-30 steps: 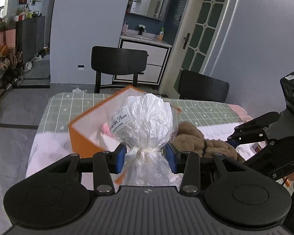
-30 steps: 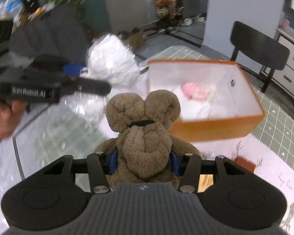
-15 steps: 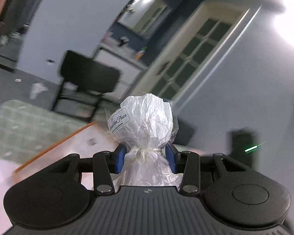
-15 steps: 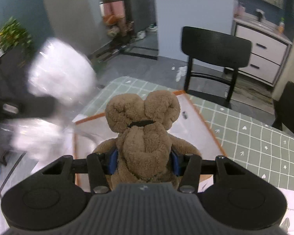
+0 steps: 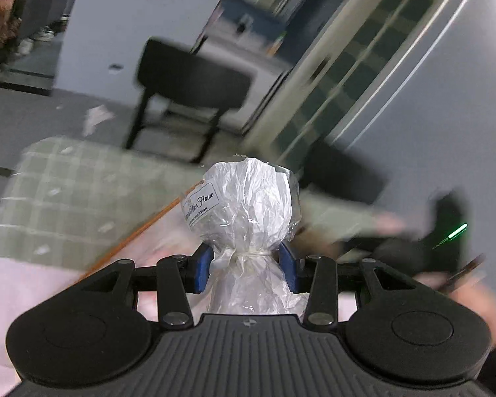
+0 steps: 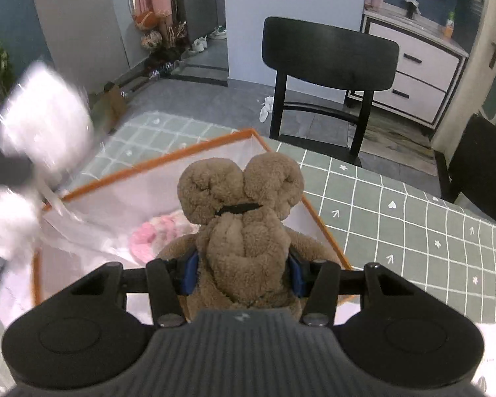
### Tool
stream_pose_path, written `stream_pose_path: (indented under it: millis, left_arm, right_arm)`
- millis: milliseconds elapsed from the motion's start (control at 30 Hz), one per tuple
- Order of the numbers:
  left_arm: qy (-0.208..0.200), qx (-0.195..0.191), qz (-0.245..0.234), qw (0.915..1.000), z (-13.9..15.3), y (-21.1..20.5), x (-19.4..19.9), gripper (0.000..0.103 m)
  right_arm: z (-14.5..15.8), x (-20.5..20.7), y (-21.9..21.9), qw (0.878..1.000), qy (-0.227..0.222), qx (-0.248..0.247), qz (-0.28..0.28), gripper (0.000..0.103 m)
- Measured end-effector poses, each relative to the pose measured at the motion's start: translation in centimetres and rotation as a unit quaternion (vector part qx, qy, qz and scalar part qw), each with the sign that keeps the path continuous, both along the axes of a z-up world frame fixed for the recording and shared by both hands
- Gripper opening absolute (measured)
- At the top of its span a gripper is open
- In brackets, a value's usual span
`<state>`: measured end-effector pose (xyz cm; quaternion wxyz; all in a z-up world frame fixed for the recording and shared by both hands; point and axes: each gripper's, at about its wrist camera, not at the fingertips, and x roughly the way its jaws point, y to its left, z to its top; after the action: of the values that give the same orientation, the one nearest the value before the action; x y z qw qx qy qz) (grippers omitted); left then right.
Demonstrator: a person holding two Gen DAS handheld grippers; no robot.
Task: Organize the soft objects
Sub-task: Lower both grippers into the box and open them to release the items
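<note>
My left gripper (image 5: 246, 266) is shut on a clear plastic-wrapped bundle (image 5: 248, 205) with a white label, pinched at its tied neck. That bundle shows as a white blur (image 6: 43, 125) at the left of the right wrist view. My right gripper (image 6: 243, 273) is shut on a brown plush bear (image 6: 244, 218), held by its body with the head pointing away. The bear hangs over an open orange-edged box (image 6: 317, 221) with white inner walls. A pink and white soft item (image 6: 152, 235) lies inside the box. In the left wrist view only the box's orange edge (image 5: 142, 231) shows, blurred.
The box stands on a table with a green grid-patterned cloth (image 6: 396, 211). A black chair (image 6: 327, 56) stands behind the table and another black chair (image 6: 479, 162) at the right. A white drawer cabinet (image 6: 413, 72) is against the far wall.
Both grippers have swung across and down toward the box while keeping their grips. The bear now hangs over the box interior. The left wrist view has tilted and blurred.
</note>
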<state>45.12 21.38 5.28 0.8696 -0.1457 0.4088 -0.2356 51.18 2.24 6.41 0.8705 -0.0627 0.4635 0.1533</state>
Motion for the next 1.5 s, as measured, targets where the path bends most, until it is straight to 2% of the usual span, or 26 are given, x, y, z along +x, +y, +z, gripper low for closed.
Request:
stream_pose_path:
  millis: [67, 133, 200, 467, 600, 733, 900, 1167, 1500]
  left_arm:
    - [0.014, 0.067, -0.006, 0.9976, -1.9, -0.9, 0.2, 0.049]
    - [0.021, 0.131, -0.01, 0.9911, -3.3, -1.8, 0.6, 0.049]
    - [0.027, 0.165, -0.011, 0.9859, -4.0, -2.4, 0.3, 0.049]
    - [0.057, 0.229, -0.029, 0.9714, -7.5, -4.5, 1.0, 0.05]
    - [0.068, 0.247, -0.017, 0.9664, -7.8, -4.7, 1.6, 0.051]
    - [0.07, 0.282, -0.02, 0.9567, -8.4, -5.6, 1.2, 0.053]
    - [0.062, 0.278, -0.006, 0.9586, -7.5, -5.2, 0.9, 0.066]
    - [0.048, 0.268, 0.005, 0.9621, -4.4, -4.9, -0.7, 0.068]
    - [0.023, 0.264, 0.012, 0.9641, -0.2, -5.2, -3.7, 0.068]
  right_arm:
    - [-1.4, 0.1, 0.7, 1.0, -0.001, -0.021, 0.009, 0.052]
    - [-2.8, 0.3, 1.5, 0.999, 0.0, -0.034, 0.017, 0.052]
    - [-4.1, 0.6, 2.1, 0.999, 0.001, -0.042, 0.022, 0.052]
    - [-6.7, 1.0, 3.6, 0.998, 0.011, -0.061, 0.026, 0.053]
    - [-8.1, 1.2, 4.3, 0.994, 0.005, -0.104, 0.031, 0.055]
    - [-8.0, 1.3, 4.6, 0.993, 0.007, -0.117, 0.028, 0.059]
    - [-7.5, 0.3, 4.8, 0.991, 0.001, -0.132, 0.029, 0.064]
    - [-5.4, -0.8, 4.4, 0.991, -0.014, -0.132, 0.026, 0.064]
    - [-0.8, -4.1, 4.3, 0.991, -0.041, -0.123, 0.028, 0.064]
